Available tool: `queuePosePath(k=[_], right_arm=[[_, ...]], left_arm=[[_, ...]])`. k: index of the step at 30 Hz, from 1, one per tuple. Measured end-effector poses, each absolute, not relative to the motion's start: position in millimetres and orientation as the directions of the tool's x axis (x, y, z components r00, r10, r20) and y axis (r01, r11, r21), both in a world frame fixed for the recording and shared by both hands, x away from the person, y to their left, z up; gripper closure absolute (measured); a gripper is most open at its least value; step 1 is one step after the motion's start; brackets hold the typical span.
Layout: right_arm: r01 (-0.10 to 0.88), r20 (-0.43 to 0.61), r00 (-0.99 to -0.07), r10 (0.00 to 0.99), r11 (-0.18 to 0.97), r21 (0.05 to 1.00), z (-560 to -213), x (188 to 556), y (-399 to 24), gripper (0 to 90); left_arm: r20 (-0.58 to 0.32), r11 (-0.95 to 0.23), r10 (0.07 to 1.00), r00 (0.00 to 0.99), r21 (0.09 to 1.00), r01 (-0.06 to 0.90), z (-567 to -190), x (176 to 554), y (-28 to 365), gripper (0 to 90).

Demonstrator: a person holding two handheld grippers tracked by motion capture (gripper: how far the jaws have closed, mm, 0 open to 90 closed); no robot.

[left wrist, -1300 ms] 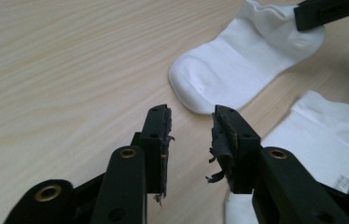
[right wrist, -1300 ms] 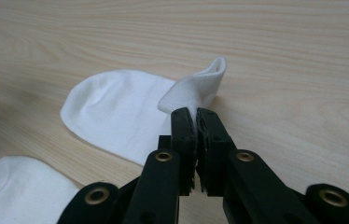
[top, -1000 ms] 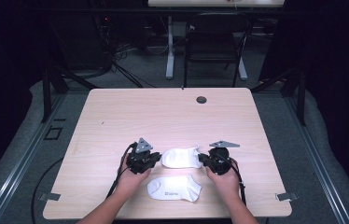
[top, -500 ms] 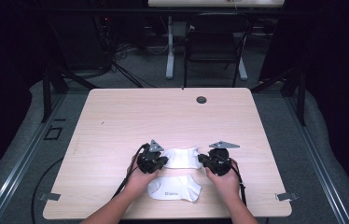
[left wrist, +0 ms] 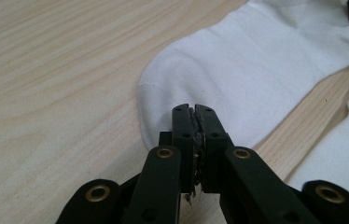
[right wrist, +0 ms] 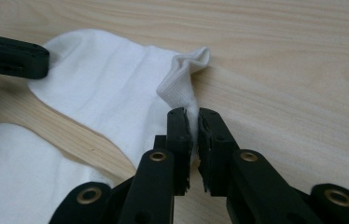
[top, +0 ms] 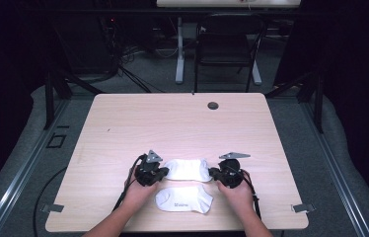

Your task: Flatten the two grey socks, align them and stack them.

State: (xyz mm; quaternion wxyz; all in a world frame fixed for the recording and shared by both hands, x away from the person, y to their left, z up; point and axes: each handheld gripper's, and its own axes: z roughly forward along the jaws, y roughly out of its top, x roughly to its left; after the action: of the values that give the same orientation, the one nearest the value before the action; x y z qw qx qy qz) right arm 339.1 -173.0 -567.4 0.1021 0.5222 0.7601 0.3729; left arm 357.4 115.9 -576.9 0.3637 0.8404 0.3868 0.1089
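While the upper sock [top: 187, 169] lies flat on the counter [top: 172, 123], just above the second sock [top: 183, 199], the left gripper [left wrist: 194, 109] pinches its toe end, jaws pressed together. The right gripper [right wrist: 192, 114] pinches the cuff, jaws just easing apart. Step judged: two-ended grasp; next move calls for a joint lift onto the second sock.

High view: table [top: 182, 128] evenly lit from above, light wood bright, room beyond falling to near black. White socks [top: 187, 169] nearly washed out, little fold detail. Soft, short shadows. Slight overall softness. Gripper views: warm even light, wood grain crisp, near black jaws slightly soft, faint glare on brass rivets.
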Motion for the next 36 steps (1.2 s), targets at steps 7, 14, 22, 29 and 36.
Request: queuePosePath(k=[7,14,22,29,36], right_arm=[[0.726,0.228,-0.420,0.878,0.175,0.665,-570,340,-177,83.3],[0.702,0.239,-0.427,0.872,0.154,0.695,-564,338,-180,73.6],[0.649,0.209,-0.472,0.857,0.177,0.740,-567,339,-168,59.1],[0.650,0.162,-0.478,0.863,0.224,0.726,-573,346,-157,62.1],[0.689,0.196,-0.454,0.869,0.203,0.696,-574,350,-162,76.3]], left_arm=[[-0.104,-0.430,0.731,0.675,0.697,0.573,-577,354,121,87.7],[-0.116,-0.417,0.730,0.674,0.705,0.574,-575,353,123,83.9],[-0.125,-0.389,0.745,0.655,0.716,0.580,-568,359,129,80.2],[-0.106,-0.377,0.765,0.635,0.726,0.575,-568,366,131,68.2],[-0.091,-0.381,0.783,0.615,0.712,0.589,-575,371,129,62.0]])
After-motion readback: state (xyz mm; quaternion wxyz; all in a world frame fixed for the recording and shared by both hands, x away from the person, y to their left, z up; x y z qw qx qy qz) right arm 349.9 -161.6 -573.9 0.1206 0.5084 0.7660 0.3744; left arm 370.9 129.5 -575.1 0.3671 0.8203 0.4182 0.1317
